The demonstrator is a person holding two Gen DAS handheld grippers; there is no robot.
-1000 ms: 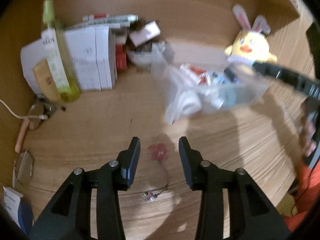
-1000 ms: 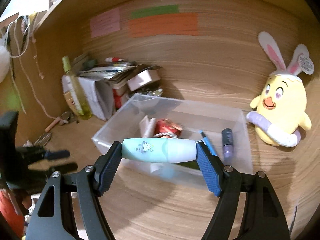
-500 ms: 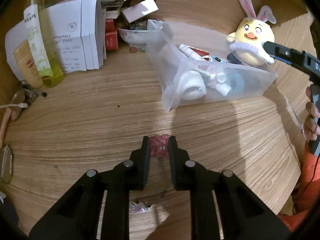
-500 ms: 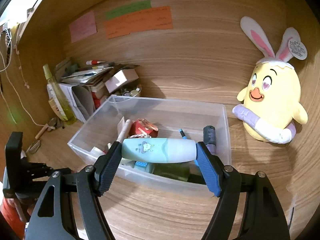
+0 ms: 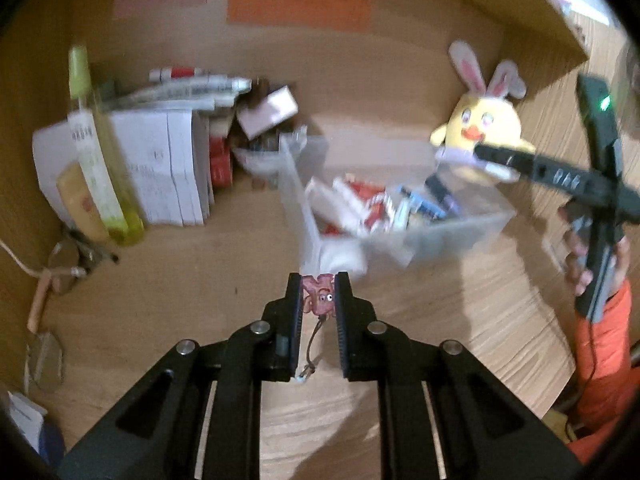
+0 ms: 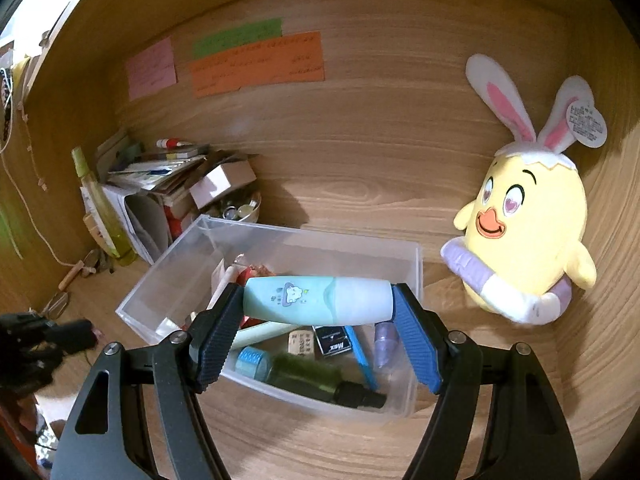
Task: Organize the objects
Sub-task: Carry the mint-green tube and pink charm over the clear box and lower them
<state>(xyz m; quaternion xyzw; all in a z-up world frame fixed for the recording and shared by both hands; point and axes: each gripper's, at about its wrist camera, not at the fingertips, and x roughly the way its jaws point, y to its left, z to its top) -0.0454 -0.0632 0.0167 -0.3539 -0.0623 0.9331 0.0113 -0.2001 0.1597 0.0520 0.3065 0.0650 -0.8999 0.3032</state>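
My left gripper [image 5: 319,292] is shut on a small pink charm [image 5: 320,298], held off the wooden desk with its cord and clasp dangling below. Ahead of it stands the clear plastic bin [image 5: 460,232] with several small items inside. My right gripper [image 6: 318,306] is shut on a pale blue and white tube [image 6: 318,300], held crosswise by its ends above the clear bin [image 6: 168,276]. Inside the bin lie a green bottle [image 6: 304,374], a blue pen and a purple tube. The left gripper [image 6: 76,330] shows at the far left of the right wrist view.
A yellow bunny-eared plush [image 6: 528,240] sits right of the bin against the back wall. A stack of papers and boxes [image 5: 168,168], a tall green bottle [image 5: 94,152] and glasses fill the left corner. Coloured notes [image 6: 256,62] hang on the back wall.
My left gripper closed on the pink charm on the desk and lifted it. My right gripper carried the tube forward, over the bin.
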